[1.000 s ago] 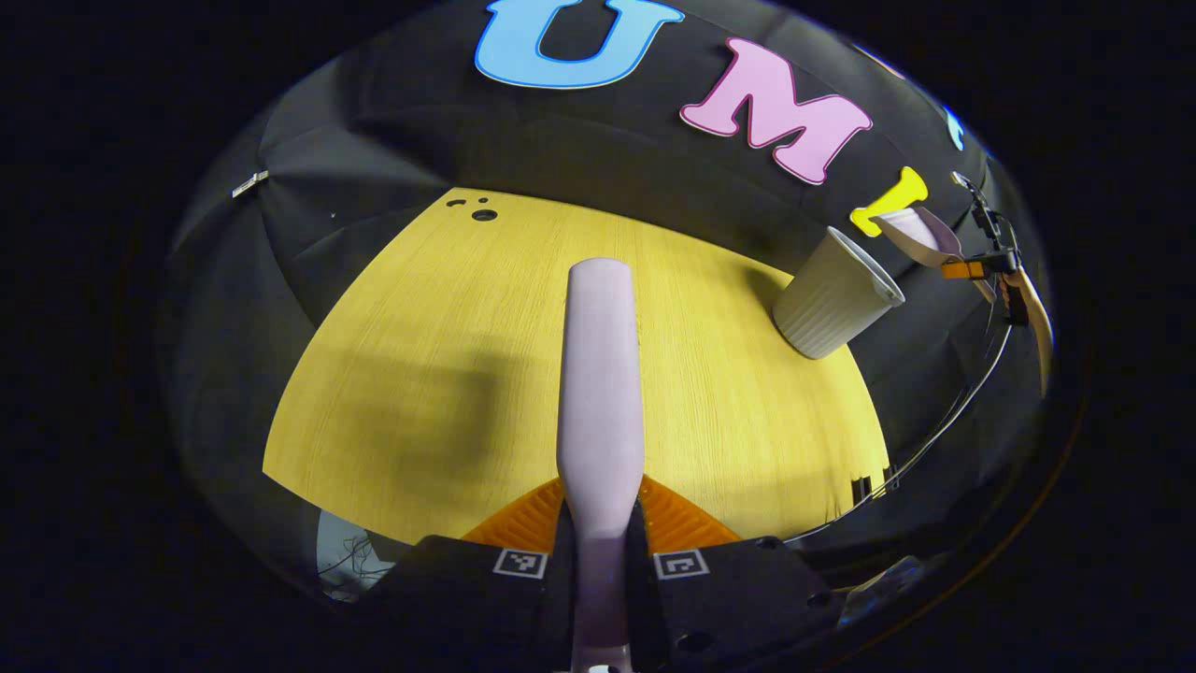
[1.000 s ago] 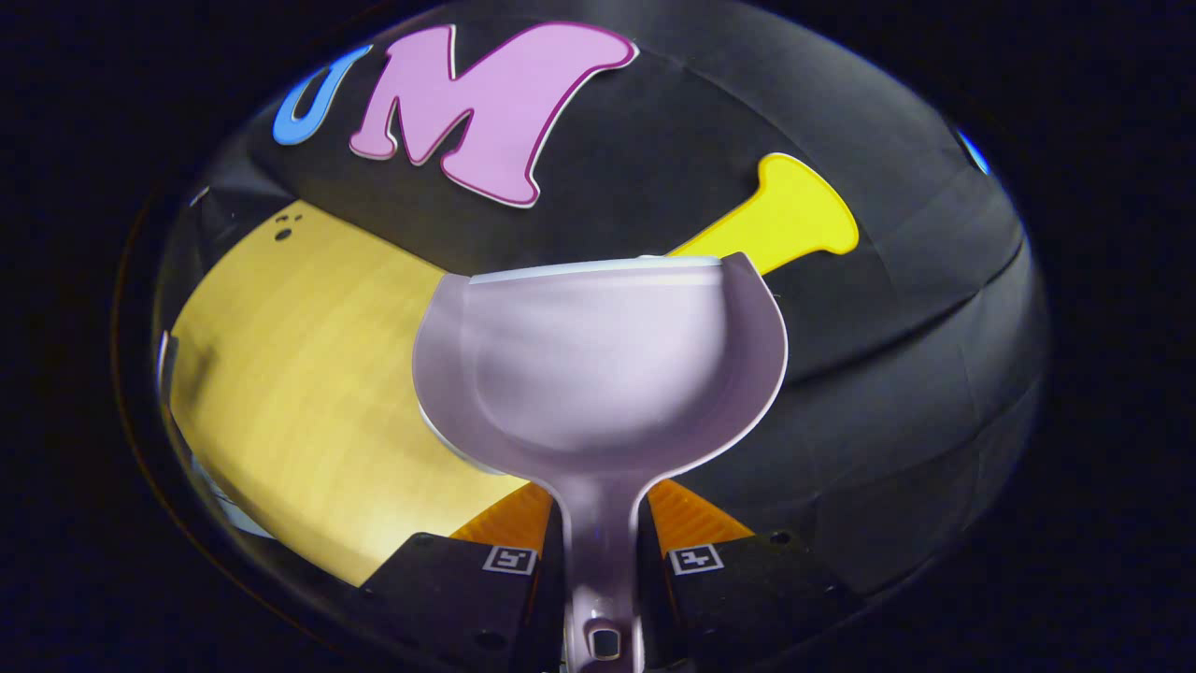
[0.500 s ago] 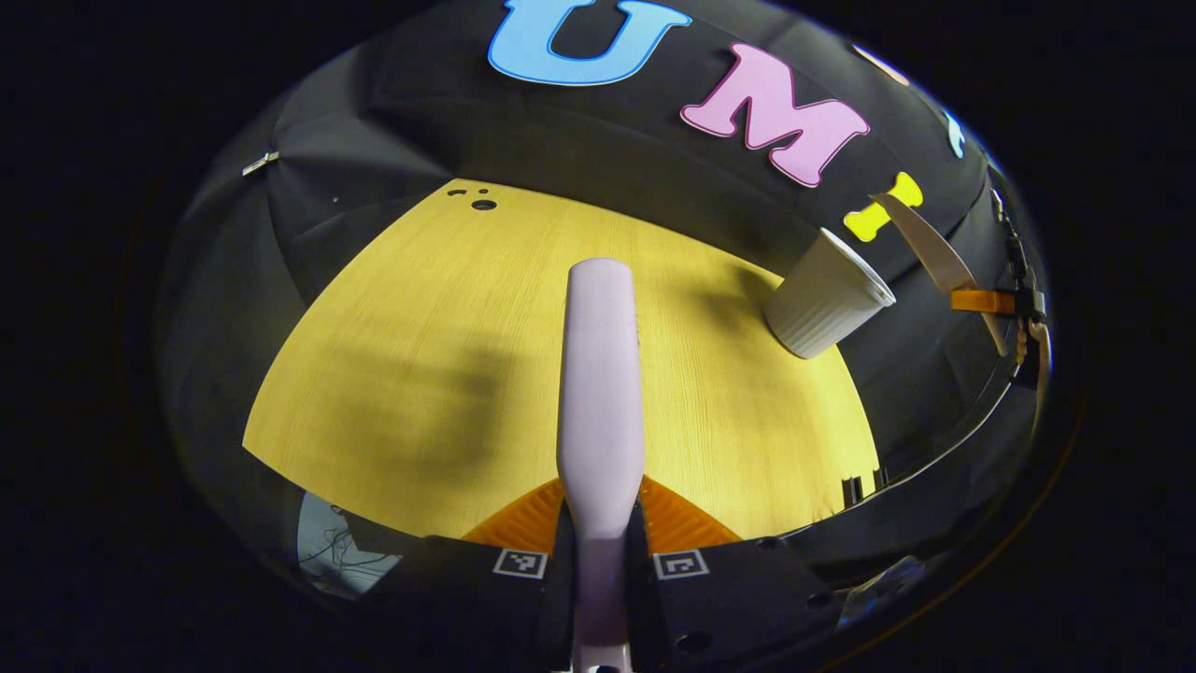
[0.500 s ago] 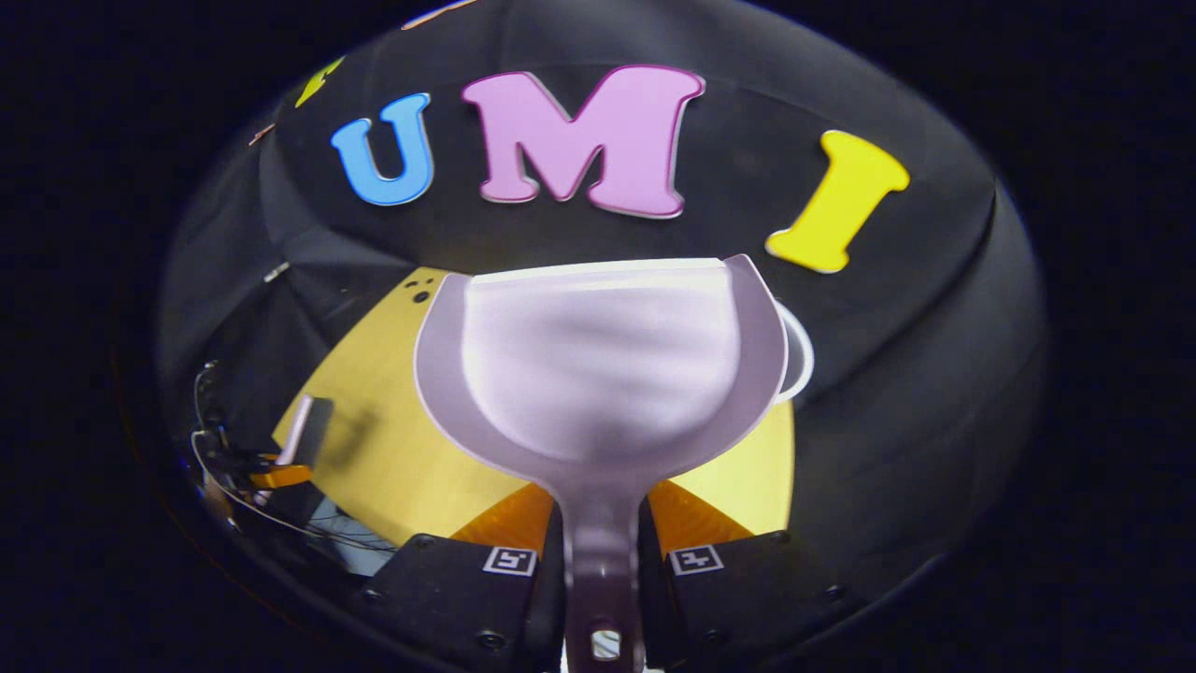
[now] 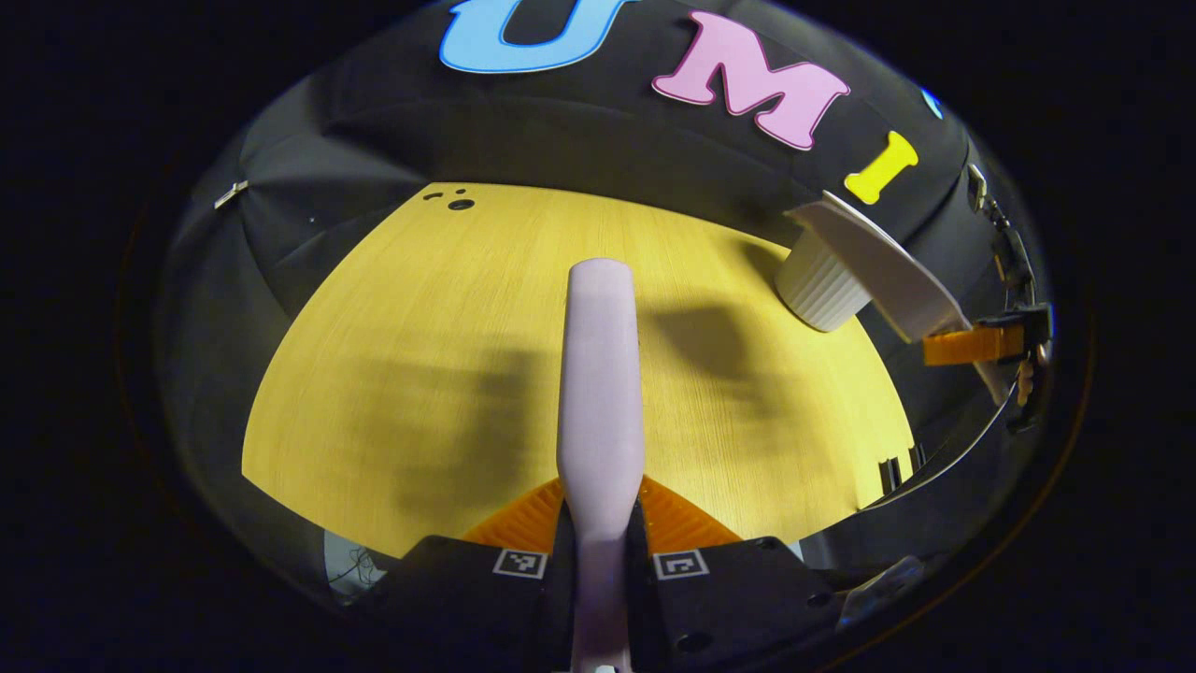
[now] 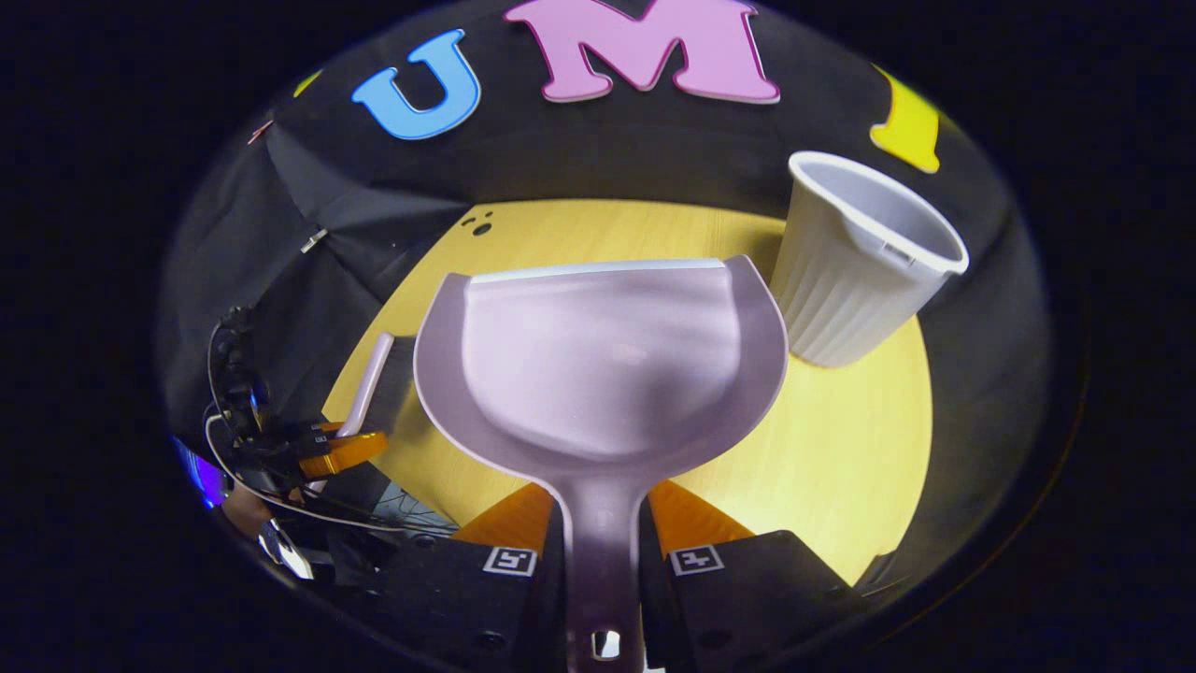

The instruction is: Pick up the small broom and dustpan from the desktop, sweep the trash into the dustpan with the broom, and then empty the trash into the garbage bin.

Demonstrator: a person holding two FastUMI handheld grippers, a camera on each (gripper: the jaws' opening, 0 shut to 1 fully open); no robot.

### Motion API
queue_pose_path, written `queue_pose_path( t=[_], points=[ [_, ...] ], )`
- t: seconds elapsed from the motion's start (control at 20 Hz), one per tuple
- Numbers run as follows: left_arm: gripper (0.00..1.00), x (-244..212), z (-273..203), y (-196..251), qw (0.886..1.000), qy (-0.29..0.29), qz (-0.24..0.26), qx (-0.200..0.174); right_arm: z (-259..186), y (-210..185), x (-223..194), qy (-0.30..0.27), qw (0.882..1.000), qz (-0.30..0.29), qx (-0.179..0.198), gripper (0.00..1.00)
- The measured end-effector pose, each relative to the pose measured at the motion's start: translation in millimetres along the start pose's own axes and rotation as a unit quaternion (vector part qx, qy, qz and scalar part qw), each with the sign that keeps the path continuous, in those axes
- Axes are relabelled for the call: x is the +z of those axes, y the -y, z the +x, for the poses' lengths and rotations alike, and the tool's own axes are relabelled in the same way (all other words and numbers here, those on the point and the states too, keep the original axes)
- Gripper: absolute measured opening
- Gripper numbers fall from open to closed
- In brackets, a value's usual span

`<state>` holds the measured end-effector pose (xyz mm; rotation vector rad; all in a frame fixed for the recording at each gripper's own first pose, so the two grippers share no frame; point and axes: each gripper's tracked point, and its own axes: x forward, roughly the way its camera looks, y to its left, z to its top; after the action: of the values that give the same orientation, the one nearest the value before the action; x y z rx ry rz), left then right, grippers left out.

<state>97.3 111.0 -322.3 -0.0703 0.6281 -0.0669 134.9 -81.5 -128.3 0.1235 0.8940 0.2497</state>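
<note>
Wooden desktop [image 5: 448, 327]: bare, no trash seen.
Ribbed garbage bin [image 6: 855, 271]: upright at far edge, mouth open.
Dustpan [image 6: 598, 365]: handle pinched by right gripper [image 6: 603, 551], pan held level nr bin, prob. ready for tipping.
Broom [image 5: 600, 374]: handle clamped in left gripper [image 5: 598, 551], kept aside, well apart from bin.

The yellow table top [image 5: 448, 308] is brightly lit from above, while the surroundings are left dim. Soft, broad shadows are cast across it. Straight edges are bent by strong fisheye distortion. Slight blur is seen on the dustpan [image 6: 598, 365].
</note>
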Motion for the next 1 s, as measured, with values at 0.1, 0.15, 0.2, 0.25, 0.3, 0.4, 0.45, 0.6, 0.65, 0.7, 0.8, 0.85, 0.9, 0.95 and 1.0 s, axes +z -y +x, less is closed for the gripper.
queue_pose_path(
  t=[0.1, 0.15, 0.2, 0.25, 0.3, 0.4, 0.45, 0.6, 0.65, 0.7, 0.8, 0.85, 0.9, 0.95, 1.0],
  points=[
    [0.26, 3, 14, -2, 1.000, -0.005, 0.013, 0.010, 14, 7, -22, -0.019, 1.000, 0.014, -0.008, 0.36],
    [0.27, 3, 22, -4, 1.000, -0.010, 0.017, 0.014, 20, 9, -32, -0.025, 0.999, 0.021, -0.015, 0.37],
    [0.27, 3, 30, -6, 1.000, -0.019, 0.017, 0.018, 26, 11, -40, -0.031, 0.999, 0.027, -0.021, 0.37],
    [0.27, 1, 40, -9, 0.999, -0.027, 0.016, 0.023, 34, 13, -48, -0.036, 0.998, 0.034, -0.026, 0.37],
    [0.25, 1, 47, -11, 0.999, -0.035, 0.015, 0.027, 44, 18, -54, -0.041, 0.998, 0.041, -0.030, 0.37],
    [0.27, 1, 63, -15, 0.998, -0.049, 0.019, 0.038, 61, 24, -66, -0.051, 0.997, 0.052, -0.038, 0.37],
    [0.26, 0, 71, -17, 0.997, -0.057, 0.024, 0.042, 70, 23, -72, -0.055, 0.996, 0.055, -0.042, 0.37],
    [0.27, -5, 85, -13, 0.994, -0.082, 0.043, 0.052, 89, 27, -84, -0.065, 0.995, 0.055, -0.055, 0.37],
    [0.28, -8, 88, -12, 0.993, -0.089, 0.049, 0.055, 94, 28, -88, -0.069, 0.994, 0.057, -0.058, 0.37],
    [0.27, -10, 90, -11, 0.992, -0.096, 0.055, 0.057, 98, 29, -90, -0.073, 0.994, 0.060, -0.060, 0.37],
    [0.28, -17, 96, -11, 0.990, -0.109, 0.061, 0.063, 102, 32, -88, -0.069, 0.994, 0.055, -0.067, 0.37],
    [0.28, -21, 95, -11, 0.989, -0.117, 0.061, 0.066, 104, 31, -91, -0.071, 0.994, 0.051, -0.068, 0.37],
    [0.28, -24, 96, -10, 0.988, -0.125, 0.061, 0.069, 105, 30, -93, -0.074, 0.994, 0.049, -0.067, 0.38],
    [0.29, -24, 97, -9, 0.987, -0.129, 0.062, 0.072, 105, 27, -93, -0.075, 0.994, 0.050, -0.062, 0.38],
    [0.29, -23, 98, -9, 0.986, -0.131, 0.064, 0.075, 105, 26, -93, -0.075, 0.994, 0.052, -0.060, 0.43]
  ],
)
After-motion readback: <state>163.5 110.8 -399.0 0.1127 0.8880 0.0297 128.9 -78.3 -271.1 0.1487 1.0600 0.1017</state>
